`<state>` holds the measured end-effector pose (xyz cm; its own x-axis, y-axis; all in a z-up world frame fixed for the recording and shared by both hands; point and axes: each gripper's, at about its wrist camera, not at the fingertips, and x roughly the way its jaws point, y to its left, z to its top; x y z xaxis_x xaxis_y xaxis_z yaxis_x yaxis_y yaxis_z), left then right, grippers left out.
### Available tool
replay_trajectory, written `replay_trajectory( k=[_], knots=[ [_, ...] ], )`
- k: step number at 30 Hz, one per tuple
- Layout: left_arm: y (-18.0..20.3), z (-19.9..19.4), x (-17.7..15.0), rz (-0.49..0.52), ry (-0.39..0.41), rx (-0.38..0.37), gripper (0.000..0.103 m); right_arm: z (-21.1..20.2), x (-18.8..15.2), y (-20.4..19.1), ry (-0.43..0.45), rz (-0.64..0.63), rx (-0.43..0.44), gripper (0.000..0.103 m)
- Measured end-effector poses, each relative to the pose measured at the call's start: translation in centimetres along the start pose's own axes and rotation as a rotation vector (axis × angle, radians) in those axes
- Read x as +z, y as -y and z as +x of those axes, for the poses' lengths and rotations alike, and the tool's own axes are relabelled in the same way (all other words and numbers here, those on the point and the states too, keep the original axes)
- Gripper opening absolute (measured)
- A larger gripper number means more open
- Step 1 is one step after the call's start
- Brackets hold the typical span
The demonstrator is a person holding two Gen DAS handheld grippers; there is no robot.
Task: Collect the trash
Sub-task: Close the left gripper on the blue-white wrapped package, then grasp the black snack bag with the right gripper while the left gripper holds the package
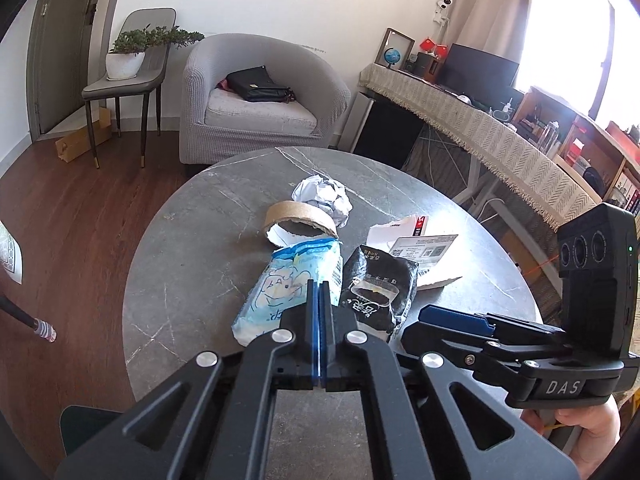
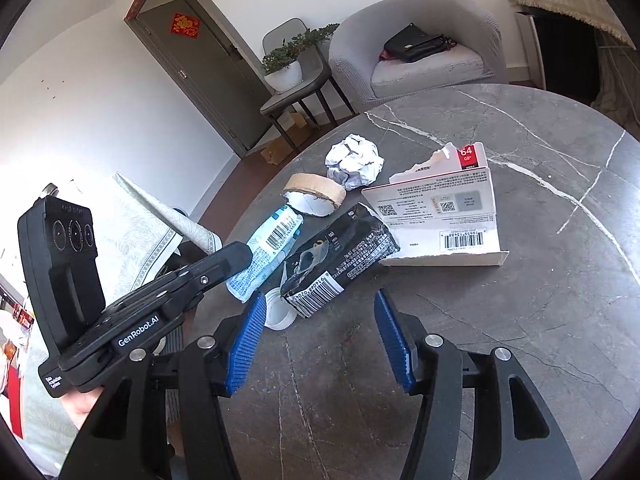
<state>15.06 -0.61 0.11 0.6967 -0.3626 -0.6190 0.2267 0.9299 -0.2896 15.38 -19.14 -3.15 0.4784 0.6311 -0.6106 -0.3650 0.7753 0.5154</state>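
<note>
On the round grey marble table [image 1: 180, 260] trash lies in a cluster. It holds a crumpled white paper ball [image 1: 324, 196] [image 2: 354, 160], a cardboard tape ring [image 1: 300, 220] [image 2: 316, 194], a blue-and-white wrapper [image 1: 280, 288] [image 2: 264, 248], a black packet [image 1: 380, 292] [image 2: 340, 256] and a torn white card box [image 1: 416, 248] [image 2: 440, 216]. My left gripper [image 1: 320, 290] [image 2: 240, 254] is shut, its tips pinching the wrapper's right edge. My right gripper [image 2: 320, 300] [image 1: 414, 326] stands open, with the black packet's near end between its blue pads [image 2: 250, 340] and apart from both.
A small white scrap [image 2: 276, 314] lies by the black packet's near end. Behind the table stand a grey armchair [image 1: 260, 92] with a black bag, a chair [image 1: 120, 80] bearing a potted plant, and a cloth-covered desk [image 1: 480, 132] at the right. Wooden floor [image 1: 72, 208] shows at the left.
</note>
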Motion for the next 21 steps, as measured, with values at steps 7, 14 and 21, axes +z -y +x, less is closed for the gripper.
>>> replay_trajectory(
  k=[7,14,21],
  knots=[
    [-0.8,-1.3,0.1,-0.02,0.013,-0.021,0.001,1.0,0.3,0.3,0.009,0.069,0.032,0.057],
    [-1.8,-2.5,-0.1,-0.009,0.014,0.0,0.001,2.1,0.8,-0.1,0.004,0.074,-0.011,0.057],
    [-2.8,-3.9,-0.5,-0.003,0.018,0.012,0.001,2.7,1.3,-1.5,0.012,0.014,-0.121,0.029]
  ],
)
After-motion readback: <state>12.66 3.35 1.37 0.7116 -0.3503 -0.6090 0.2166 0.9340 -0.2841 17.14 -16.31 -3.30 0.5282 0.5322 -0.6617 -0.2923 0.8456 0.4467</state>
